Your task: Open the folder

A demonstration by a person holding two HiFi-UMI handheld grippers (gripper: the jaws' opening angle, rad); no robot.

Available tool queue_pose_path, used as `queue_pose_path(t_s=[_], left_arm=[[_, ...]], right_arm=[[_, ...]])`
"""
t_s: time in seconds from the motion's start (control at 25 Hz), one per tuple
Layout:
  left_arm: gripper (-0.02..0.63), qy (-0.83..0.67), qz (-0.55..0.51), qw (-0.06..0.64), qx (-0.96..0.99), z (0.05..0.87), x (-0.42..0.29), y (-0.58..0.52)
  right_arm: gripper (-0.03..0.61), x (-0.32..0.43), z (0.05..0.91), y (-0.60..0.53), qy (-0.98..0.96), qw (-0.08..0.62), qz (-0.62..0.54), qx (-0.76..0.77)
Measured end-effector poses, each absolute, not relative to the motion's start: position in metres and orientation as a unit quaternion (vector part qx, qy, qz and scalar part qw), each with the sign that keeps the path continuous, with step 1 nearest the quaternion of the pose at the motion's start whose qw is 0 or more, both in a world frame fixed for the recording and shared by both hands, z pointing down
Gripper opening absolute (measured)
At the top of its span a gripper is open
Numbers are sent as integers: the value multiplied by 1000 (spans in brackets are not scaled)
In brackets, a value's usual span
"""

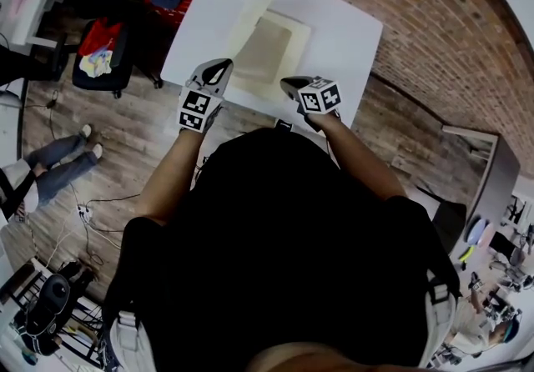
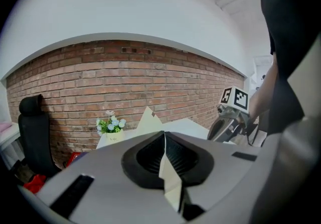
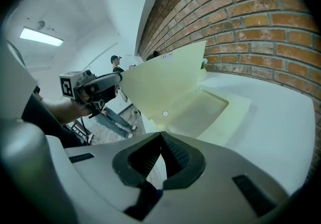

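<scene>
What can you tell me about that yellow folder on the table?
The folder is pale yellow and looks like thin card. It lies on the white table, half open: its back lies flat, while its cover stands tilted up. A small round button sits near the fold. The left gripper is shut on the cover's edge. The right gripper is close to the folder's near edge.

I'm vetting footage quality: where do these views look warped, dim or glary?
Head view: fisheye bend, dark corners, white rectangular table washed out. Left gripper view: red brick wall bows into an arc. Right gripper view: ceiling strip light glares; pale yellow folder is sharp.
</scene>
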State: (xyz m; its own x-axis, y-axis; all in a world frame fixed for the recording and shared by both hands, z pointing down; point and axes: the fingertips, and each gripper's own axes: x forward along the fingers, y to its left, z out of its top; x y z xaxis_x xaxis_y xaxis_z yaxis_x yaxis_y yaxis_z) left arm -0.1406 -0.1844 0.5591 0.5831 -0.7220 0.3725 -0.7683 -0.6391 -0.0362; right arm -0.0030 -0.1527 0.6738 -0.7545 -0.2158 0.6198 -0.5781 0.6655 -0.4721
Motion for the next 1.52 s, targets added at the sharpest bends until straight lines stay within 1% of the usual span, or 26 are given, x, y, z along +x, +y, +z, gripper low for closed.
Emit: queue_pose_path(t_s=[0.2, 0.88, 1.52], left_arm=[[14, -448, 169, 79, 874, 560, -167, -189], [14, -525, 145, 125, 829, 570, -244, -214], [14, -582, 126, 179, 783, 599, -313, -224]], right_arm=[[26, -10, 674, -153, -875, 269, 339, 217], [25, 3, 679, -153, -867, 277, 345, 227], [26, 8, 677, -162, -867, 281, 342, 231]])
